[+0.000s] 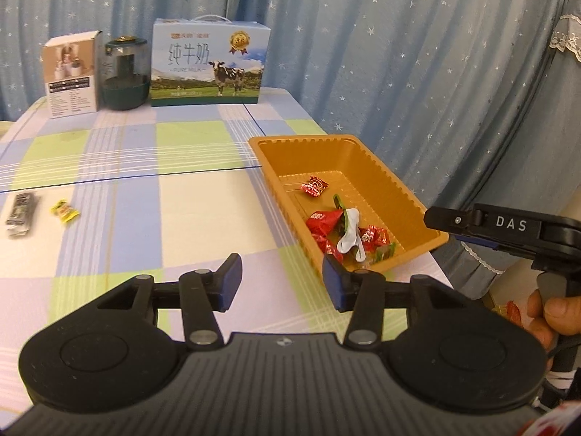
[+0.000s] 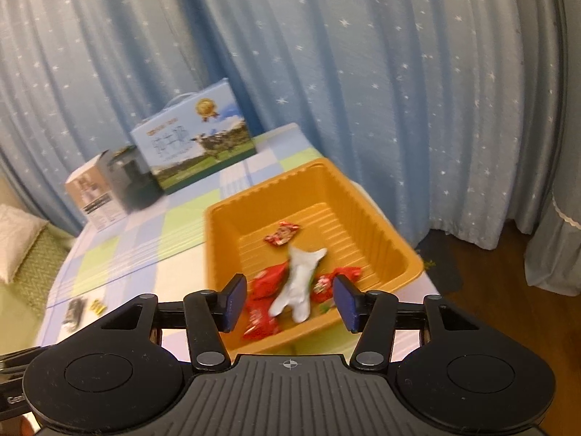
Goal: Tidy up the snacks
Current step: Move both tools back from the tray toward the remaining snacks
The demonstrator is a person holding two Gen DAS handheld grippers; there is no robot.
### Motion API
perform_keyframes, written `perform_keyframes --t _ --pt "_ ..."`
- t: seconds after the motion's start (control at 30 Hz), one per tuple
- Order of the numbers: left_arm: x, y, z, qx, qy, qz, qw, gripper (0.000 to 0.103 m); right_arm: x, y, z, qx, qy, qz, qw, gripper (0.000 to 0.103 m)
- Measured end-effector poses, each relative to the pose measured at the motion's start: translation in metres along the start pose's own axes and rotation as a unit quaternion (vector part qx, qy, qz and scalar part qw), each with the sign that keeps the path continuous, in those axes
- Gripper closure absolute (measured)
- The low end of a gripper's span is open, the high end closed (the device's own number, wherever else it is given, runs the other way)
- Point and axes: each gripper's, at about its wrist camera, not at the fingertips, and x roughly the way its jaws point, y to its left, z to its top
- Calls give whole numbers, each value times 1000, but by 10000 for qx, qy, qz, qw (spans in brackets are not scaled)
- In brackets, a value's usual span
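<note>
An orange plastic tray sits at the table's right edge. It holds several red-wrapped candies and a white wrapper. A small yellow candy and a dark snack packet lie on the table at the left. My left gripper is open and empty above the table, just left of the tray's near corner. My right gripper is open and empty above the tray's near end; its body shows in the left wrist view.
A milk carton box, a dark green jar and a small white box stand at the table's far edge. Blue star curtains hang behind. The checkered tablecloth covers the table.
</note>
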Motion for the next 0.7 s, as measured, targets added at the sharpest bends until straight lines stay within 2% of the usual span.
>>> perform_keyframes --t 0.3,0.7 --pt "-52 19 -27 -204 -123 227 9995 52 -32 52 -28 -403 -17 201 9990 47" --pt "-97 59 -52 -435 -189 704 9964 45 -36 103 -60 -675 207 522 9961 47"
